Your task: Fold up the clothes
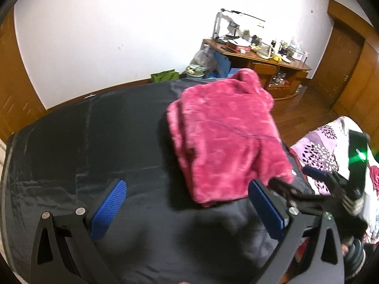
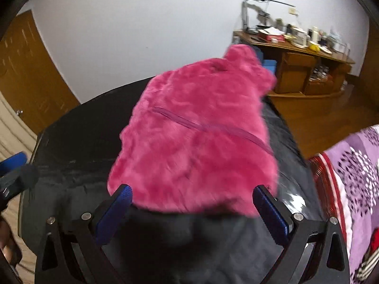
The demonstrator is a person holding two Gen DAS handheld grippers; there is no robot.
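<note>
A fluffy pink garment (image 1: 227, 137) lies folded into a thick rectangle on the black-covered table (image 1: 83, 137), a zip line running across its top. My left gripper (image 1: 187, 194) is open, its blue pads apart over the black cloth just short of the garment's near edge. The right gripper (image 1: 296, 177) shows at the garment's near right corner in the left wrist view. In the right wrist view the pink garment (image 2: 196, 137) fills the middle, and my right gripper (image 2: 193, 197) is open with its pads on either side of the near edge, holding nothing.
A purple floral quilt (image 2: 350, 177) lies at the right beside the table. A wooden desk (image 1: 265, 59) crowded with several items stands against the white wall behind. A green bag (image 1: 164, 75) sits on the floor. Wooden doors flank both sides. The left gripper (image 2: 14, 172) appears at the left edge.
</note>
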